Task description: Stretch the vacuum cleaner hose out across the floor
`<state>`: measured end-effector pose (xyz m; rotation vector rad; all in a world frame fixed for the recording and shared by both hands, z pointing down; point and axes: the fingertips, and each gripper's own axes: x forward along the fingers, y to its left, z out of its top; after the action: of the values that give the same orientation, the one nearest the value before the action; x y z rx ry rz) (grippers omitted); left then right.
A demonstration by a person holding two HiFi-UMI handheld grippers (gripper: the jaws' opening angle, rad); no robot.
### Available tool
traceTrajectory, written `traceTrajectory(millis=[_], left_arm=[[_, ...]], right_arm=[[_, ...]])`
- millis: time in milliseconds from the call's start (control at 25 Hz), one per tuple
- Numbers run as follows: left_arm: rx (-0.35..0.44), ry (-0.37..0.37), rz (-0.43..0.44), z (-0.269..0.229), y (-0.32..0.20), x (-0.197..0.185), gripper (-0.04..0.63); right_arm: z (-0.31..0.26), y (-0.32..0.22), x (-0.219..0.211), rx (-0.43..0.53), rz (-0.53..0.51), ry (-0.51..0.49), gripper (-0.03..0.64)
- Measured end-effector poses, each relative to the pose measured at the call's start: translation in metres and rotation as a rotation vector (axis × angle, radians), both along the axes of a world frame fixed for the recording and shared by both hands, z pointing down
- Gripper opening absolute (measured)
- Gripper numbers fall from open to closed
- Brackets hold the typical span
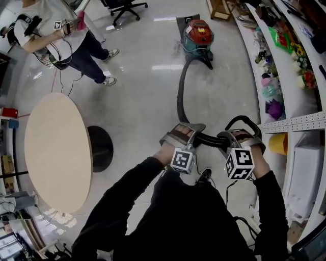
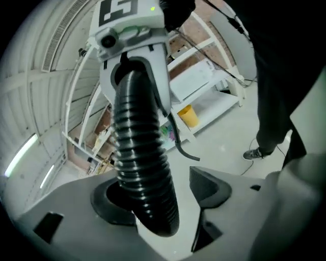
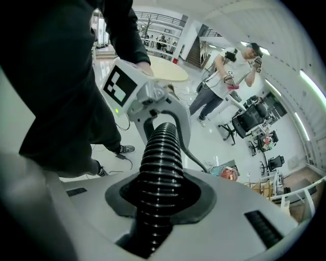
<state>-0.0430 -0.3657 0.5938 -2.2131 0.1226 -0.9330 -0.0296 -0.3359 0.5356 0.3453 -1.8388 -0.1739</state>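
Note:
The red and teal vacuum cleaner stands on the floor at the far middle. Its black ribbed hose curves from it toward me and crosses between both grippers. My left gripper is open around the hose: one pad touches it, the other pad stands apart with floor showing in the gap. My right gripper is shut on the hose, both dark pads wrapped round it. Beyond the right gripper the hose loops up and back. Each gripper view shows the other gripper further along the hose.
A round beige table on a black base stands at my left. White shelves full of small items line the right, with a yellow bin beneath. Another person stands at the far left, an office chair behind.

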Motion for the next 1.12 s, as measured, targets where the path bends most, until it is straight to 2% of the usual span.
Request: traceTrajectory(millis=[40, 120, 200, 240, 280, 320, 360, 440, 520, 640, 800, 960, 1120], left_arm=[[-0.005, 0.036, -0.055, 0.001, -0.005, 0.006, 0.307], [-0.041, 0.112, -0.160, -0.003, -0.014, 0.011, 0.132], [-0.129, 0.182, -0.243, -0.009, -0.017, 0.014, 0.130], [-0.188, 0.218, -0.291, -0.011, -0.019, 0.014, 0.130], [-0.253, 0.253, -0.350, -0.011, -0.023, 0.011, 0.130], [-0.326, 0.285, -0.418, -0.010, -0.030, 0.005, 0.130], [-0.397, 0.313, -0.492, -0.008, -0.037, -0.003, 0.130], [-0.518, 0.367, -0.646, 0.002, -0.058, -0.031, 0.130], [-0.601, 0.434, -0.799, 0.014, -0.083, -0.073, 0.130], [-0.686, 0.536, -1.015, 0.029, -0.119, -0.149, 0.130], [-0.793, 0.672, -1.234, 0.053, -0.137, -0.234, 0.130], [-0.924, 0.814, -1.389, 0.072, -0.130, -0.293, 0.132], [-1.144, 1.064, -1.567, 0.089, -0.091, -0.337, 0.132]], right_arm=[[-0.004, 0.006, 0.000, -0.004, -0.011, 0.001, 0.126], [-0.010, 0.012, 0.002, 0.003, -0.033, 0.026, 0.126], [-0.016, 0.007, 0.007, 0.059, -0.041, 0.058, 0.126], [-0.021, -0.003, 0.011, 0.138, -0.024, 0.070, 0.126], [-0.030, -0.017, 0.018, 0.263, 0.015, 0.081, 0.131], [-0.043, -0.032, 0.028, 0.409, 0.076, 0.087, 0.192], [-0.060, -0.044, 0.039, 0.537, 0.158, 0.070, 0.288], [-0.100, -0.053, 0.067, 0.691, 0.368, -0.060, 0.296], [-0.126, -0.050, 0.097, 0.742, 0.565, -0.212, 0.296], [-0.114, -0.035, 0.126, 0.678, 0.729, -0.337, 0.296], [-0.062, -0.006, 0.128, 0.534, 0.750, -0.307, 0.296], [-0.015, 0.012, 0.114, 0.414, 0.807, -0.333, 0.293], [0.022, 0.016, 0.081, 0.281, 0.862, -0.435, 0.293]])
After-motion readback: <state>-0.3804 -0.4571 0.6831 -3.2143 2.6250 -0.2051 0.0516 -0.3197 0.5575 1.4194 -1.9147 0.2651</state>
